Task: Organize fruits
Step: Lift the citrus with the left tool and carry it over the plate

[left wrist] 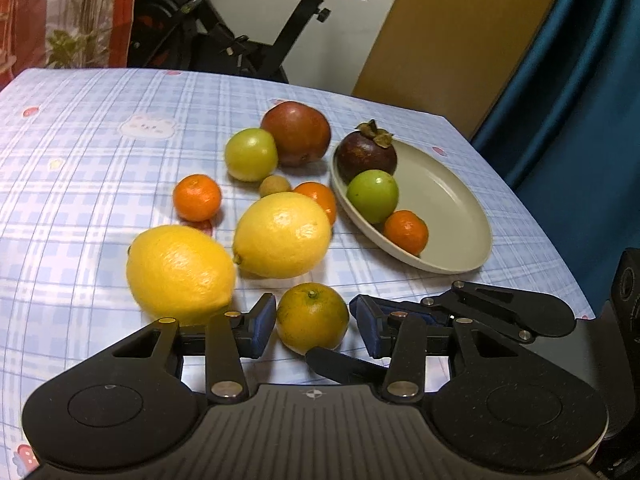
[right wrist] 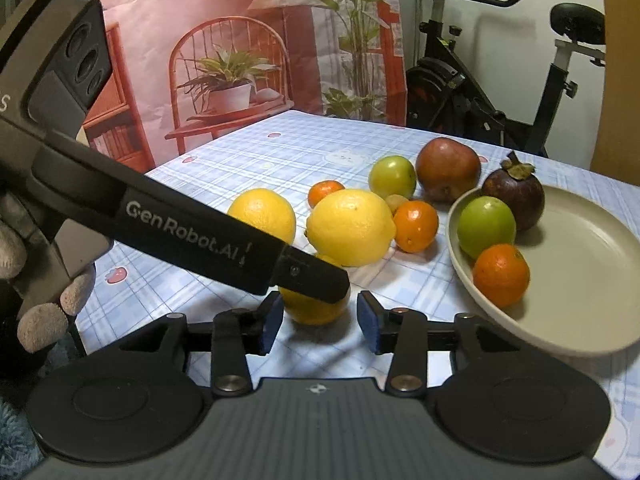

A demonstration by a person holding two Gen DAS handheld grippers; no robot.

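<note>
A yellow-orange tangerine (left wrist: pixel 312 316) rests on the checked tablecloth, and both grippers surround it. My left gripper (left wrist: pixel 313 309) is open. Its left pad touches the peel and a sliver of gap shows at the right pad. My right gripper (right wrist: pixel 319 305) is also open, its blue pads a little off the same tangerine (right wrist: pixel 312 314). One left finger (right wrist: pixel 224 240) crosses over the fruit. A right finger (left wrist: pixel 344 366) lies by its near side. The beige plate (left wrist: pixel 452 200) holds a mangosteen (left wrist: pixel 366 152), a green fruit (left wrist: pixel 372 196) and a small orange (left wrist: pixel 406 231).
Loose on the cloth are two lemons (left wrist: pixel 180 272) (left wrist: pixel 282 234), two small oranges (left wrist: pixel 197 197) (left wrist: pixel 318 198), a longan (left wrist: pixel 274 186), a green fruit (left wrist: pixel 251 154) and a red fruit (left wrist: pixel 296 132). An exercise bike (left wrist: pixel 248 40) stands behind the table. A gloved hand (right wrist: pixel 40 308) holds the left gripper.
</note>
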